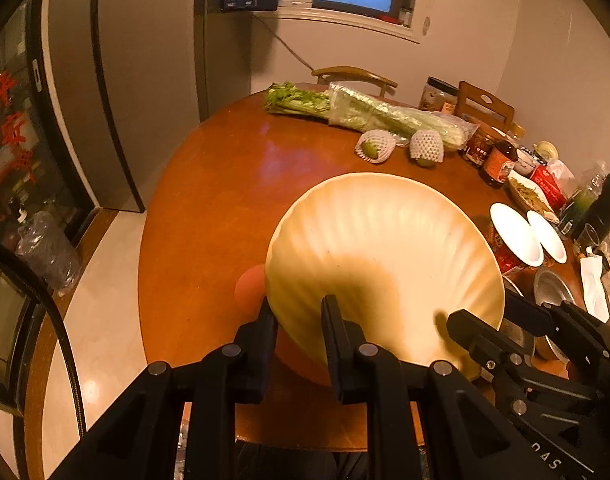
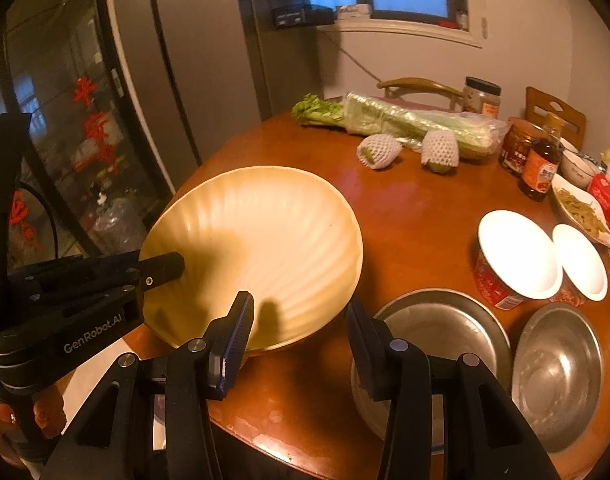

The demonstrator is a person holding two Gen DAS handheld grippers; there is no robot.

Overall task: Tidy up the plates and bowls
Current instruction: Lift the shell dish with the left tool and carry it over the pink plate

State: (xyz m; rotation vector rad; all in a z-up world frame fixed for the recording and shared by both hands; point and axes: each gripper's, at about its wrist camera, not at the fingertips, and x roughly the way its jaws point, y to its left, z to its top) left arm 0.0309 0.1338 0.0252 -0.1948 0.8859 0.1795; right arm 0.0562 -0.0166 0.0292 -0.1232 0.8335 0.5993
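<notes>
Round wooden table (image 2: 417,216): cream ribbed bowl (image 2: 261,248) near its front edge, tilted, mouth facing right. Left gripper (image 1: 299,316) clenched on the bowl's rim; right gripper (image 2: 301,316) half-spread, angled down, grasping nothing. Steel bowls (image 2: 445,320) just beside.

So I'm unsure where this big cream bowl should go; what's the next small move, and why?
Probably carry the cream bowl, pinched at its rim by the left gripper, toward the larger steel bowl and lower it there. It hangs tilted above the table, and the right gripper stands open, holding nothing, free to steady it.
</notes>
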